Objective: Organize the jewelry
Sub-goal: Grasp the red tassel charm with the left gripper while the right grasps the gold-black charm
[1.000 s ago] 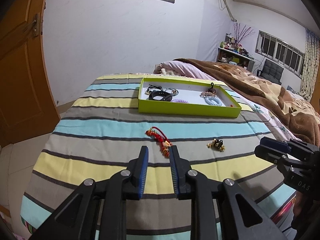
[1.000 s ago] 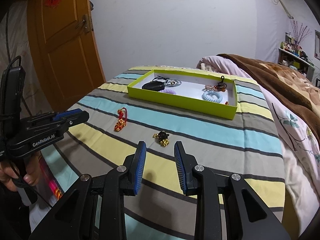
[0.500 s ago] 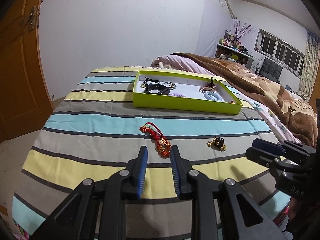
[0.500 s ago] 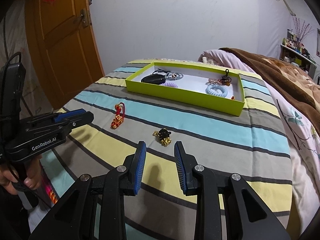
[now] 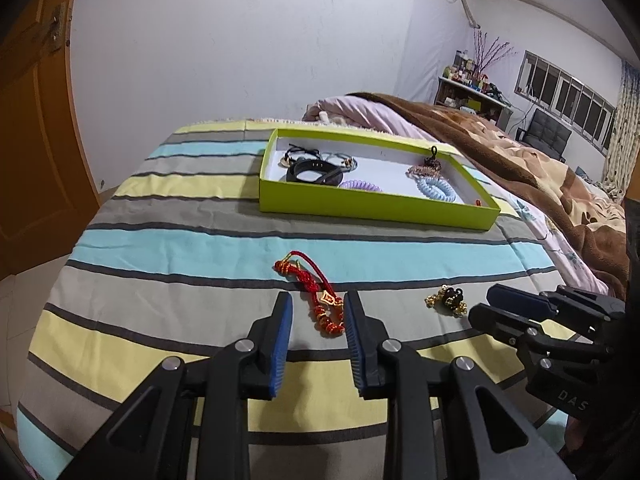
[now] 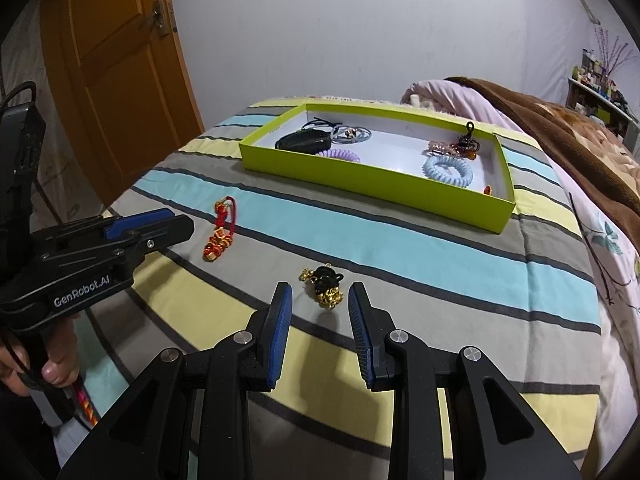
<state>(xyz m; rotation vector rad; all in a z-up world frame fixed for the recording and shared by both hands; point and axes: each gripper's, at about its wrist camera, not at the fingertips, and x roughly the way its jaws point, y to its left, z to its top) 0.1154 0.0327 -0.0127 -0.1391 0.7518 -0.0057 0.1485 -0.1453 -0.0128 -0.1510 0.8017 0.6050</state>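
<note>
Both claws hang open over the striped bedspread, nothing pinched. Left gripper has just been spreading its jaws; the near, beaded end of the red cord bracelet lies between its blue fingertips, with no pad pressing on it. Right gripper stands moderately apart, the black-and-gold charm just ahead of its tips. Beyond sits the green tray, holding coil hair ties and a dark band. Compared with a second ago, both pieces appear closer to the fingertips, the bracelet's end now reaching in between the left pair.
</note>
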